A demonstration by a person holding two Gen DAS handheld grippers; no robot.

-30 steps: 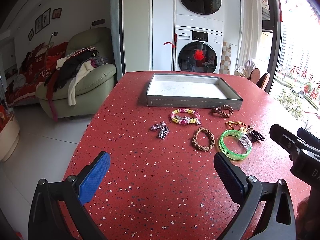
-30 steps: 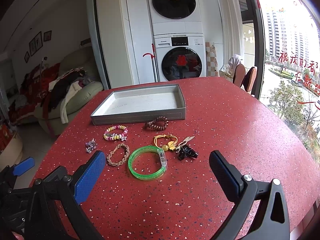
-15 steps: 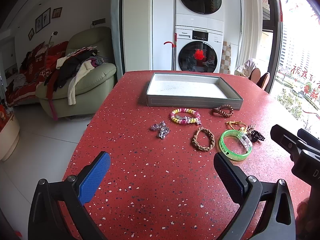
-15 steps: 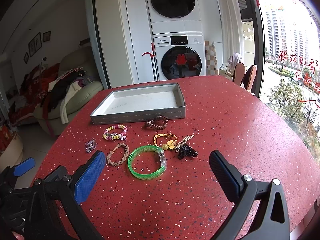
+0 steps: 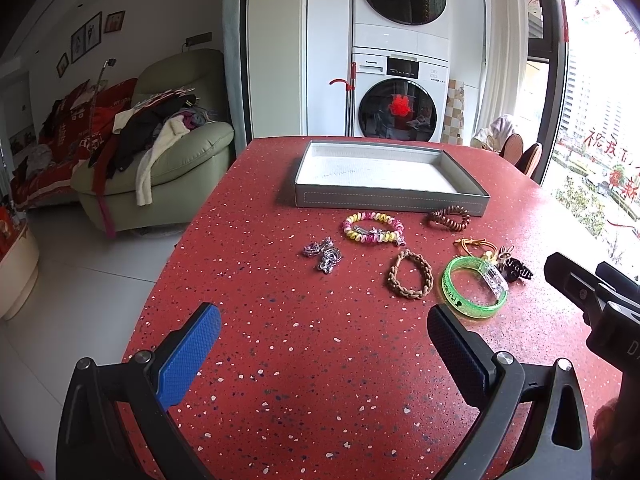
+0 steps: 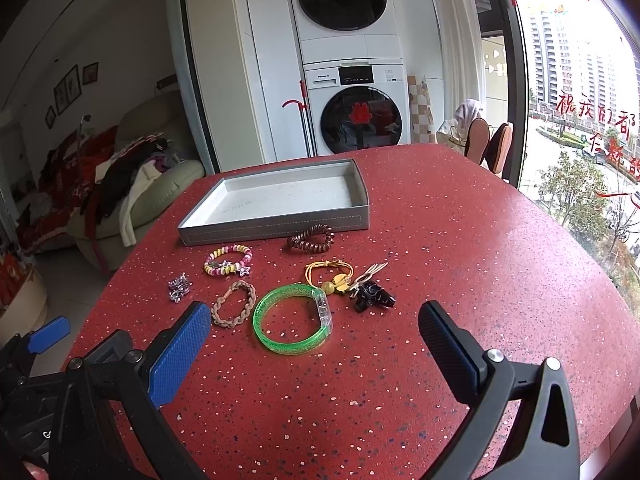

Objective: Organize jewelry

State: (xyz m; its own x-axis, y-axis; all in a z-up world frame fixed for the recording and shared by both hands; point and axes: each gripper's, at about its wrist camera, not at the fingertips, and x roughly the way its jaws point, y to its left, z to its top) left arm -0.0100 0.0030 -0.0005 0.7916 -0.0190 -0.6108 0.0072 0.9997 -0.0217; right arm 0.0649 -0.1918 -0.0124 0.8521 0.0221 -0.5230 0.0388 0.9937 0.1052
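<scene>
Red speckled table (image 6: 480, 240), grey tray (image 6: 276, 226) near its far edge, jewelry loose before it.
Both tongs, left (image 5: 324, 344) and right (image 6: 316, 340), spread, holding nothing; green bangle (image 6: 294, 320) partly overlaps a small yellow-and-black tangle, hard to make out; table's right side bare.

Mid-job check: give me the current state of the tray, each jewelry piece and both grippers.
Gray tray: empty, on table.
Green bangle: flat on table.
Braided bracelet: flat, untouched.
Beaded bracelet: flat, outside tray.
Brown coil tie: beside tray wall.
Left gripper: open, empty.
Right gripper: open, empty.
</scene>
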